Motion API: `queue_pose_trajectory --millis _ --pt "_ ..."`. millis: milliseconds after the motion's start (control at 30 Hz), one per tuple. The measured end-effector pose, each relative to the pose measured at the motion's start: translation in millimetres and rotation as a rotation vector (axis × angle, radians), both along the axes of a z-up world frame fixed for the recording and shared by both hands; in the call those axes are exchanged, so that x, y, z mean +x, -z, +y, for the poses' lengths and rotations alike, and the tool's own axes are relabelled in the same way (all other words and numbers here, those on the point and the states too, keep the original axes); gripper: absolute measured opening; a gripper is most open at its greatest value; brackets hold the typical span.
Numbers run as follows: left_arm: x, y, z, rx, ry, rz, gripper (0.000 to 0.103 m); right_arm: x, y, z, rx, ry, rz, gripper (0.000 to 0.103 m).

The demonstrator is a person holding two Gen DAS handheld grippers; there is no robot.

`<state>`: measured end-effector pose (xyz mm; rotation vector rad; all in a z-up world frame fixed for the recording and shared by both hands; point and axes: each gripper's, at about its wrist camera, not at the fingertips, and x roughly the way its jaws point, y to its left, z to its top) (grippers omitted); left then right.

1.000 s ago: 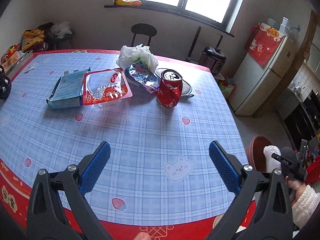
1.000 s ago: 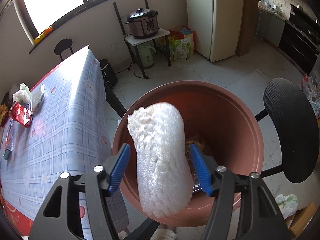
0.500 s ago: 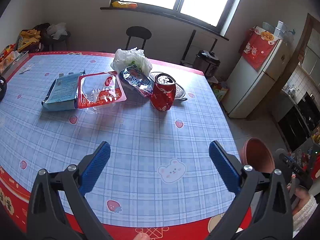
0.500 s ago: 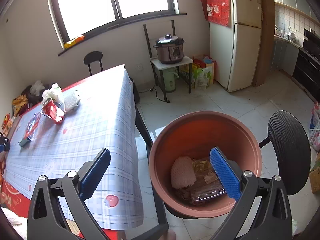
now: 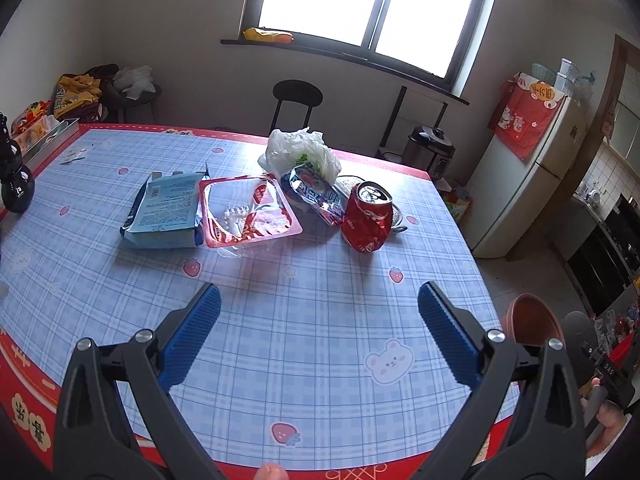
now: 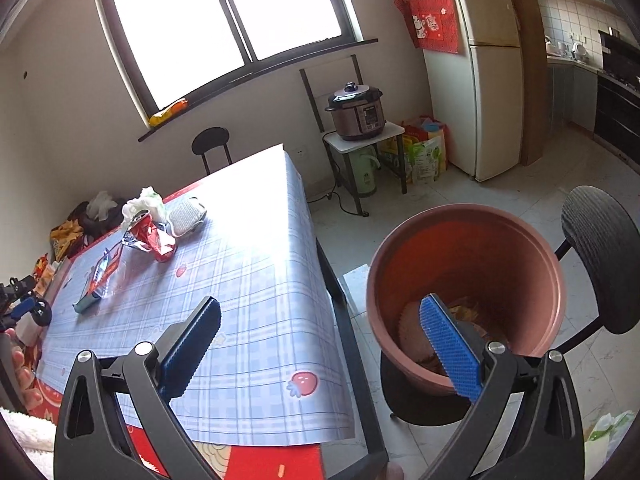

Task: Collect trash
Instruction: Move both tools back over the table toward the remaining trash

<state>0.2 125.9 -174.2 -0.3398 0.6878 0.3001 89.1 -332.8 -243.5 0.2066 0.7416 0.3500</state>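
Observation:
Trash lies at the far side of the checked table (image 5: 304,312): a crushed red can (image 5: 367,216), a red-rimmed clear tray (image 5: 249,210), a light blue packet (image 5: 164,210), a shiny snack wrapper (image 5: 316,194) and a white plastic bag (image 5: 298,150). My left gripper (image 5: 318,320) hovers open over the near part of the table, well short of them. My right gripper (image 6: 320,322) is open and empty beside the table's corner. Its right finger overlaps the brown bin (image 6: 468,276), which holds the white foam net (image 6: 410,320) and other wrappers.
The bin stands on a black stool (image 6: 420,392) beside the table (image 6: 248,264); another black stool (image 6: 600,252) is right of it. A black chair (image 5: 296,100) stands behind the table. A cooker on a stand (image 6: 356,114) and a fridge (image 6: 484,72) line the wall.
My right gripper let go of the white foam net, which fell into the bin, then rose and pulled back towards the table. My left gripper moved a little nearer the trash.

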Motion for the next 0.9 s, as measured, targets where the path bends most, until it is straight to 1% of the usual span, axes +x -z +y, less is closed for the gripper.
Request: queue_pose_trajectory --millis 67,133,200,367,400,467,533,600,733,900 --pt "-5 1 11 -0.001 -0.009 0.012 0.097 -1 -1 15 -0.002 -0.025 -0.006 0.098" --pt "-11 2 25 0.005 -0.035 0.017 0.098 2 -3 33 -0.011 -0.059 0.003 0.098" --pt "-19 5 44 -0.006 -0.064 0.022 0.098 5 -5 52 -0.008 -0.093 0.005 0.098" --pt "-38 15 96 -0.078 -0.137 0.032 0.097 15 -6 108 0.018 -0.182 0.038 0.098" --pt "-41 18 106 -0.086 -0.151 0.038 0.098 17 -7 122 0.006 -0.2 0.039 0.098" --pt "-45 23 124 -0.092 -0.165 0.054 0.097 20 -9 154 -0.051 -0.238 0.027 0.098" --pt "-46 30 140 -0.09 -0.169 0.076 0.097 20 -13 184 -0.101 -0.276 -0.002 0.098" --pt "-44 36 156 -0.096 -0.172 0.1 0.097 21 -16 212 -0.12 -0.3 -0.023 0.098" --pt "-44 45 188 -0.133 -0.171 0.086 0.097 27 -18 262 -0.144 -0.35 -0.033 0.098" --pt "-38 58 219 -0.177 -0.166 0.091 0.097 46 -10 315 -0.225 -0.405 -0.026 0.098"
